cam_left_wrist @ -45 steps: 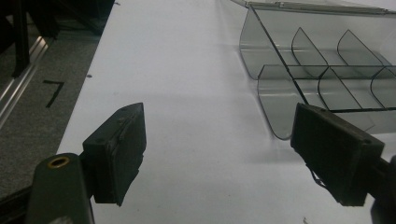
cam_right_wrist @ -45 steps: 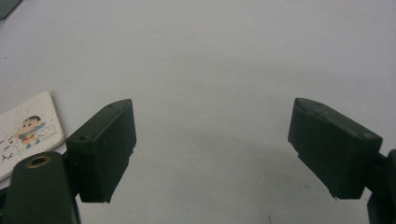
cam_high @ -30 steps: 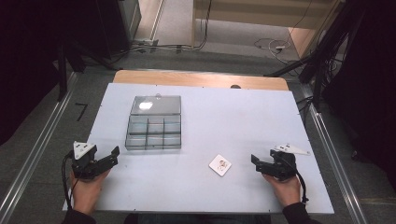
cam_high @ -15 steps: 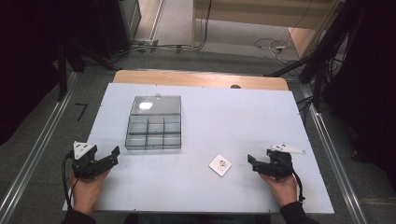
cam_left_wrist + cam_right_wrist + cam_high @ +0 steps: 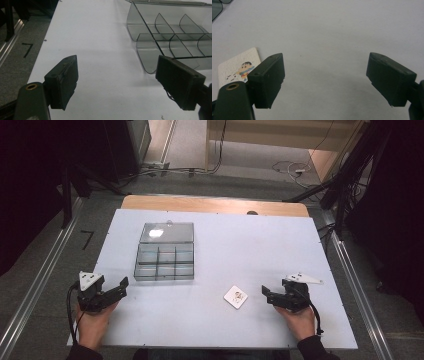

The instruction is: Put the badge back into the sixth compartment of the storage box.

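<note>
Only a cartoon boy marks the white card (image 5: 238,68), wordless.

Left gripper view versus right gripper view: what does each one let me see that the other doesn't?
The left gripper view shows the clear compartment box up close, with its curved dividers, plus the grey floor beside the table. The right gripper view shows the small white card with a cartoon figure, partly behind one jaw, and just a corner of the box. Both share the white table and a pair of black jaws standing wide apart, with nothing between them: the left gripper and the right gripper.
</note>
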A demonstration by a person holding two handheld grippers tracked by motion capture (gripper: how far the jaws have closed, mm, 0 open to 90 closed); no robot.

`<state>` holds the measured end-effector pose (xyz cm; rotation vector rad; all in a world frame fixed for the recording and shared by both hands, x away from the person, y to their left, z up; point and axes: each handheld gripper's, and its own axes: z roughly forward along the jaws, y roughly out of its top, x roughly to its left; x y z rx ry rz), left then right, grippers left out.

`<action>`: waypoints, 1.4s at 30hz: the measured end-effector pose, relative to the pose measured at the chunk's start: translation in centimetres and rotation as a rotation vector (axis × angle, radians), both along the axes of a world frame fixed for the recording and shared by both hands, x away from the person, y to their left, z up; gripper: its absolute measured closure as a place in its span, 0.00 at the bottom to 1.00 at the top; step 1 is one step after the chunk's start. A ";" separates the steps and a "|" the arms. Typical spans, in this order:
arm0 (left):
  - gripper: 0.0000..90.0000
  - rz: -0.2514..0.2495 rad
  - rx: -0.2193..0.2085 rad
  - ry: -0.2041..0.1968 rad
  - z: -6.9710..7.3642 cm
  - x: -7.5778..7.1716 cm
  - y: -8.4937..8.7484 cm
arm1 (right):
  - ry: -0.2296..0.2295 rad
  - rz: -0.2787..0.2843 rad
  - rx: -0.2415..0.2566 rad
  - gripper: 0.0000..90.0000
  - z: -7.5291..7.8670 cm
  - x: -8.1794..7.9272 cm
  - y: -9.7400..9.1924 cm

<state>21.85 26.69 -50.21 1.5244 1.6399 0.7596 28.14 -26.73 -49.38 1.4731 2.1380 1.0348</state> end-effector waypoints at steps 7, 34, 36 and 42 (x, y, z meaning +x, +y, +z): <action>0.21 -0.002 0.000 0.004 0.0 0.0 0.0 | 0.001 0.016 0.001 0.15 0.0 0.0 0.5; 0.21 -0.009 -0.001 0.003 -0.1 0.0 -0.1 | 0.006 0.132 -0.017 0.15 -0.4 0.1 4.4; 0.21 -0.009 -0.003 0.002 0.0 0.0 -0.1 | 0.011 0.144 -0.019 0.15 -0.5 0.1 4.9; 0.21 -0.009 -0.004 0.004 -0.1 0.0 -0.1 | 0.012 0.168 -0.024 0.15 -0.7 0.1 5.6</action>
